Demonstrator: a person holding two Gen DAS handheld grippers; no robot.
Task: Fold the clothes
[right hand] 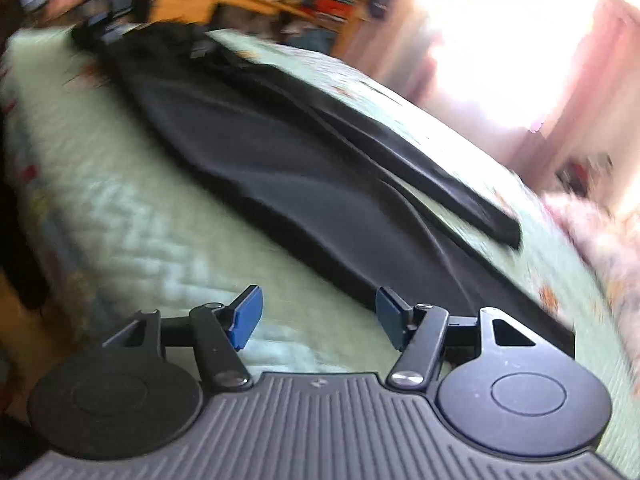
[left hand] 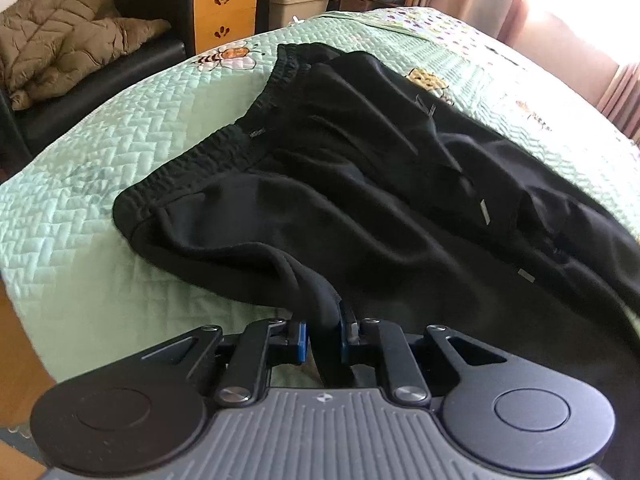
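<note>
Black trousers [left hand: 380,184] with an elastic waistband [left hand: 224,148] lie spread on a pale green quilted bedspread [left hand: 120,152]. My left gripper [left hand: 322,330] is shut on a bunched fold of the trousers' near edge, and the cloth rises off the bed between the blue pads [left hand: 301,338]. In the blurred right wrist view the trouser legs [right hand: 304,176] stretch away across the bedspread [right hand: 120,216]. My right gripper [right hand: 318,316] is open above the bedspread at the near edge of the cloth. Nothing lies between its fingers.
A black sofa [left hand: 132,52] with a brown quilted jacket [left hand: 60,36] stands beyond the bed at the left. A wooden chest of drawers [left hand: 224,0] and a storage bin [left hand: 298,8] are behind. Pink curtains [left hand: 580,40] and a bright window [right hand: 500,40] lie to the right.
</note>
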